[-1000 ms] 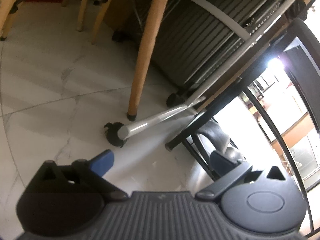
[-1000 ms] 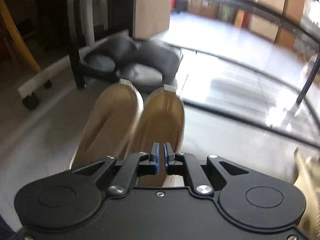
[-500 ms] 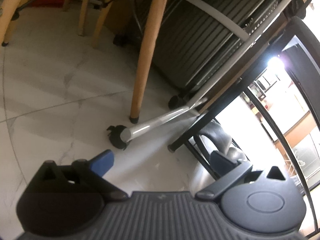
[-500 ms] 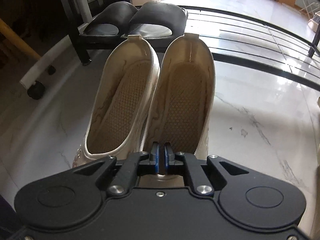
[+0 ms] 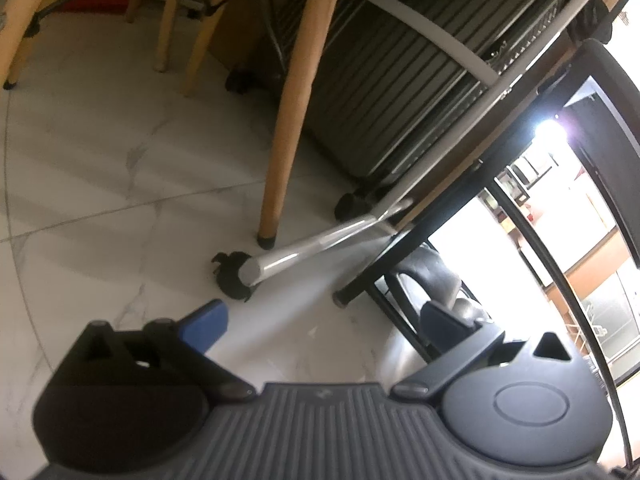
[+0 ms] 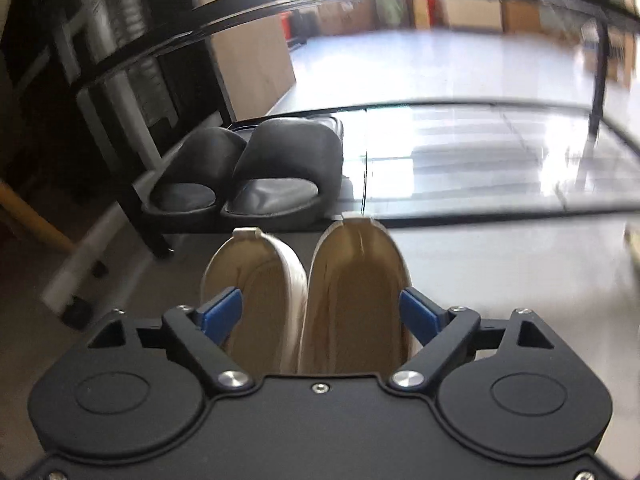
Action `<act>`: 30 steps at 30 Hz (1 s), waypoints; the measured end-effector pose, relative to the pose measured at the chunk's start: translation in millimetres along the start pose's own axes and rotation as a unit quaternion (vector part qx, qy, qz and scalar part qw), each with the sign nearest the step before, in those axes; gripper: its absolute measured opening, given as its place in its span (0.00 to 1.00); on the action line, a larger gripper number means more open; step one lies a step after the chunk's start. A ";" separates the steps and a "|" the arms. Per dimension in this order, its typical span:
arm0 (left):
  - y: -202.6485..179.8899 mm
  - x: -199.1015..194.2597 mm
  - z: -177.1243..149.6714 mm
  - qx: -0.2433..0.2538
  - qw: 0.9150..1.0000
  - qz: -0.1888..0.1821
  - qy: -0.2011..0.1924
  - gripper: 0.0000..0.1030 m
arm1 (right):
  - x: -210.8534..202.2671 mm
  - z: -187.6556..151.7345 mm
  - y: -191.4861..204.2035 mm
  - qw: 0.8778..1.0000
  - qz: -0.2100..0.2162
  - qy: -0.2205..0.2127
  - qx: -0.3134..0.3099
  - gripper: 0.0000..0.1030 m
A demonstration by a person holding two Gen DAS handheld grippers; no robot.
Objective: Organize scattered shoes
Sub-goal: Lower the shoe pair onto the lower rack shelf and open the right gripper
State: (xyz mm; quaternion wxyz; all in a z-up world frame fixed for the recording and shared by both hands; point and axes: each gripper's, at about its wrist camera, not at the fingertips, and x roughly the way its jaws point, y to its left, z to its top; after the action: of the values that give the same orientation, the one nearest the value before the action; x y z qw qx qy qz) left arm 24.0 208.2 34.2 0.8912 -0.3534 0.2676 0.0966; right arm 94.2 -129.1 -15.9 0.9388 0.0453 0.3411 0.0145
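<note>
Left wrist view: I am holding the left claw [image 5: 324, 322] spread wide and empty above the marble floor [image 5: 100, 168], facing a wooden chair leg [image 5: 296, 104], a caster [image 5: 234, 278] and the black slides [image 5: 436, 276] on the dark rack.

Right wrist view: I am keeping the right claw [image 6: 320, 314] spread — its blue pads [image 6: 222, 312] flanking, not pinching, the cream shoes [image 6: 308, 292], which are lying side by side on the floor just before the black slides [image 6: 256, 172].

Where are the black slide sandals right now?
Right wrist view: black slide sandals sit side by side, upper left of centre, just beyond the cream slip-on shoes.
</note>
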 end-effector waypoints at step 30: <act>-7.4 9.7 -2.2 0.017 1.000 0.008 -0.003 0.99 | 33.6 4.7 34.7 0.995 -0.041 -0.001 -0.092 0.09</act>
State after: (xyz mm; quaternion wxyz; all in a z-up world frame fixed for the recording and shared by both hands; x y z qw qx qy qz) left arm 33.9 201.2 31.8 0.8970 -0.3361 0.2690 0.0999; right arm 123.1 -92.9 -30.5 0.9393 -0.0549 0.3386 0.0070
